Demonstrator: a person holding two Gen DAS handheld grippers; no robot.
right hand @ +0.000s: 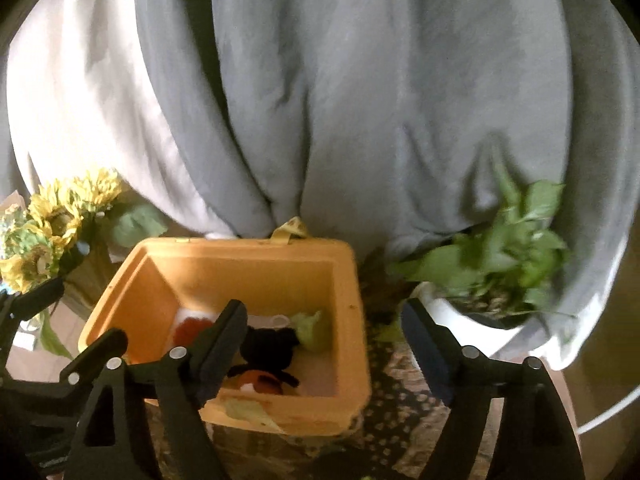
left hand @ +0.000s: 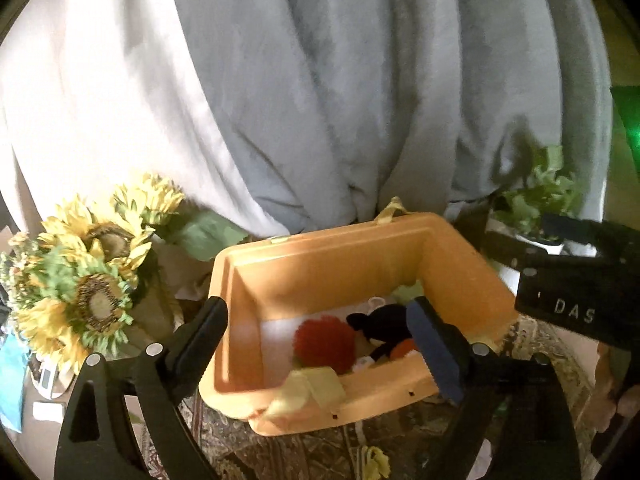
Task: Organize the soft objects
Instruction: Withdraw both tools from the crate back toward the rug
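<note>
Left wrist view: the left gripper (left hand: 320,340) hangs above the near rim of the orange bin (left hand: 340,256), jaws spread wide with nothing between the pads; one finger (left hand: 204,332) stands outside the bin's left wall, the other over its interior. The bin rests on a patterned cloth (left hand: 400,444) and already holds the soft items: a red pompom (left hand: 324,344), a black plush (left hand: 384,320) beside it, a small orange piece (left hand: 404,348) touching the plush, and a pale green item (left hand: 408,290) at the far wall. A yellow cloth (left hand: 308,394) drapes over the near rim, part inside and part outside. A small yellow scrap (left hand: 376,460) lies on the patterned cloth in front of the bin. In the right wrist view, the right gripper (right hand: 320,332) is likewise spread and empty, positioned over the bin's right half, with a potted plant (right hand: 500,264) just beside the bin on that side. Sunflowers (left hand: 92,276) stand to the bin's left; a grey curtain (left hand: 320,80) hangs behind. Judged step: release into the bin is complete and both tools are clear of the load. The next move probably calls for one of two actions: tuck the draped yellow cloth fully inside, or collect the scrap. Either requires lowering an open gripper squarely over thin, limp fabric and closing low enough to catch it, without snagging the rim.
</note>
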